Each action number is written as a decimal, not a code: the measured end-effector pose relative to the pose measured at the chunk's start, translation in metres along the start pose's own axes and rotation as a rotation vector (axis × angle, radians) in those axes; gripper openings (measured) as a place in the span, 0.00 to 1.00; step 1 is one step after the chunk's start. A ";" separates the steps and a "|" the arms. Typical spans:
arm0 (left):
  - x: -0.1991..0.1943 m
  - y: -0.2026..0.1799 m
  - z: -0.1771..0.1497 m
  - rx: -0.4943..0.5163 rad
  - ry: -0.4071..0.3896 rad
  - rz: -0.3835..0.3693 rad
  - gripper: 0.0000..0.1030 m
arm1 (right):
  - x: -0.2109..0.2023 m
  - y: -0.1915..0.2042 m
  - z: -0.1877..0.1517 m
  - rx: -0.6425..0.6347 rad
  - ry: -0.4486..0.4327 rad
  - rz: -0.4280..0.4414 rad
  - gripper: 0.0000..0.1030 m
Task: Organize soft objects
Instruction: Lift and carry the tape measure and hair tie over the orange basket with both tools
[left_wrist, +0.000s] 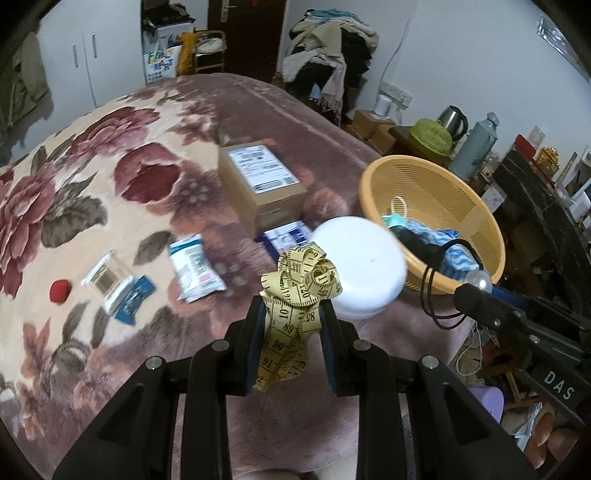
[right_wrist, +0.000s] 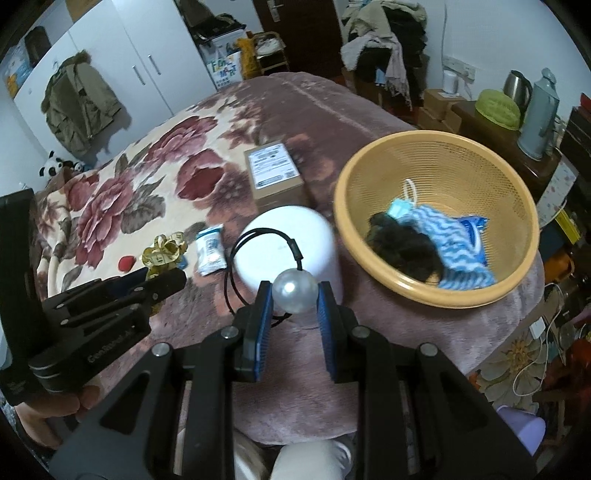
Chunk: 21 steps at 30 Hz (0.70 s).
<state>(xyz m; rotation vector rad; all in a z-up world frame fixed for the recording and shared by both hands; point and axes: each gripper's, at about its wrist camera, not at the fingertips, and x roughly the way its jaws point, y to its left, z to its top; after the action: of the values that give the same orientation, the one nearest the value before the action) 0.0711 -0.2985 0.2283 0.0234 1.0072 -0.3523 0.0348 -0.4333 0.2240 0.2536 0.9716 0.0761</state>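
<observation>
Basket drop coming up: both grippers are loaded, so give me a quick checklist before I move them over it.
1. Left gripper grips the yellow tape measure: ok, bunched between the pads, loose end hanging below.
2. Right gripper grips the pearl ball of the black hair tie: ok, loop dangling free.
3. Basket has room: ok, only a face mask, a blue-striped cloth and a dark item lie inside.
4. Path to the basket: not ok, white round container stands in front of both grippers.
5. Hair tie loop clear of snags: cannot tell.
</observation>
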 end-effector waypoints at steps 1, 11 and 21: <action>0.002 -0.006 0.003 0.010 0.000 -0.005 0.27 | 0.000 -0.004 0.001 0.005 -0.001 -0.001 0.24; 0.023 -0.059 0.033 0.069 -0.002 -0.066 0.27 | -0.002 -0.052 0.019 0.083 -0.024 -0.038 0.24; 0.059 -0.115 0.072 0.113 0.026 -0.155 0.27 | -0.005 -0.106 0.043 0.177 -0.052 -0.080 0.24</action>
<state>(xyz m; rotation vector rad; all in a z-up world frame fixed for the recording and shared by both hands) 0.1242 -0.4363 0.2339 0.0525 1.0160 -0.5520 0.0622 -0.5447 0.2249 0.3773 0.9362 -0.0894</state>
